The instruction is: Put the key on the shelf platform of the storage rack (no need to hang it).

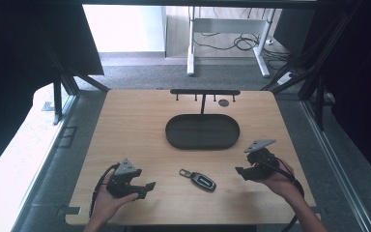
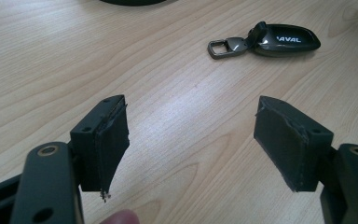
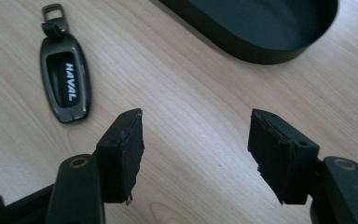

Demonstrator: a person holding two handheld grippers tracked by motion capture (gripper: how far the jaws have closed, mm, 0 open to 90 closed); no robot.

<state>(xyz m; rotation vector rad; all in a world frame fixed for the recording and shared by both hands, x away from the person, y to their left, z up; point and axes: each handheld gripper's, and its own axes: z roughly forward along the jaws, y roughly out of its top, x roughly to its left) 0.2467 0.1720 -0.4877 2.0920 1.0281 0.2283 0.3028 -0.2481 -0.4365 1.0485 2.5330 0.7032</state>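
Lying on the wooden table (image 1: 125, 121) is one car key fob (image 1: 203, 181), dark and glossy with a metal loop at one end, flat on the bare wood between the two grippers and touched by neither. From above, the left gripper (image 1: 147, 187) sits in the person's left hand (image 1: 110, 200) near the front edge, jaws pointing toward the key fob; the right gripper (image 1: 240, 171) sits in the right hand (image 1: 280, 181) on the other side, its jaws also turned toward the fob. Each gripper carries one grey three-cornered plate on top and one trailing cable. In the left gripper view, the left gripper (image 2: 191, 140) has its two black jaws spread wide with only bare wood between them, and the key fob (image 2: 284, 39) lies well ahead, loop end toward the left of that view. In the right gripper view, the right gripper (image 3: 196, 147) likewise stands with its two jaws apart and nothing between them; the key fob (image 3: 65, 81) lies off to the upper left, white lettering readable on its face. One oval black tray (image 1: 202, 131) sits beyond the fob toward the middle of the table, and the tray (image 3: 256, 49) shows its low wall in the right gripper view. Behind it stands one black rack (image 1: 204, 92) with four small hooks hanging from its bar.
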